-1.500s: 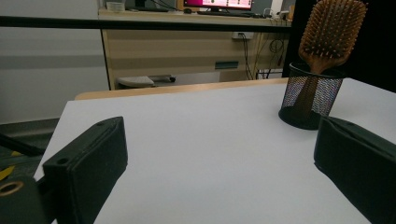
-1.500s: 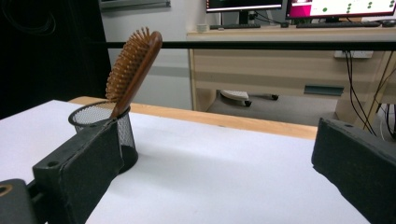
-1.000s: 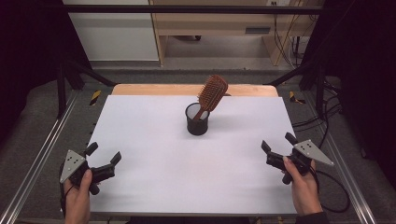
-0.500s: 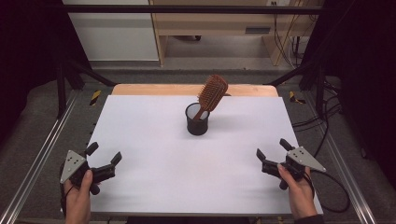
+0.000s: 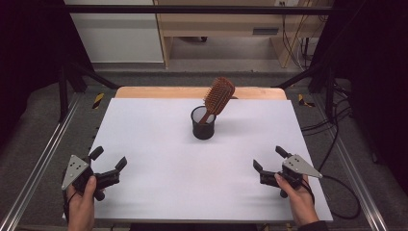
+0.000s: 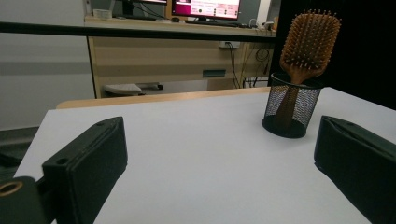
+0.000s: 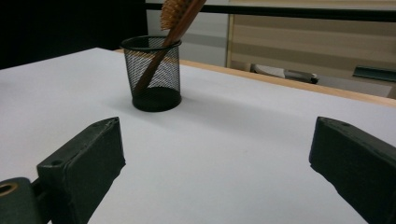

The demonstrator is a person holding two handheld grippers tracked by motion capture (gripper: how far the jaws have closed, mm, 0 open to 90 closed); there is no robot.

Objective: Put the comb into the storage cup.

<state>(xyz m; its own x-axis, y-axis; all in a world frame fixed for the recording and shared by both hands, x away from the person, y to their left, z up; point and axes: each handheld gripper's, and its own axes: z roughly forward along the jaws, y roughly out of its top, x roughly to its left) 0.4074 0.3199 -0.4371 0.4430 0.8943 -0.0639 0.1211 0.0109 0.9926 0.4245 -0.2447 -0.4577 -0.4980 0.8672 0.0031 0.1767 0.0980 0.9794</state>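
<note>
A wooden paddle hairbrush (image 5: 219, 96) stands handle-down and leaning right in a black mesh cup (image 5: 203, 126) at the back middle of the white table (image 5: 159, 144). My left gripper (image 5: 108, 159) is open over the front left corner, held in a hand, nothing between its jaws. My right gripper (image 5: 268, 158) is open near the front right, also empty. Both are far from the cup. The left gripper view has the cup (image 6: 292, 109) and brush (image 6: 310, 39) at upper right beyond the open left gripper (image 6: 219, 140). In the right gripper view the cup (image 7: 154, 74) and brush handle (image 7: 180, 18) stand at upper left beyond the open right gripper (image 7: 215, 135).
A wooden board edge (image 5: 192, 91) runs along the table's far side. Metal rails (image 5: 43, 159) flank the table left and right. Cables (image 5: 341, 192) trail on the floor at the right. A desk with a monitor (image 6: 205, 8) stands behind.
My right gripper has drawn back toward the front edge and slightly left. The left gripper, cup and brush have not moved.
</note>
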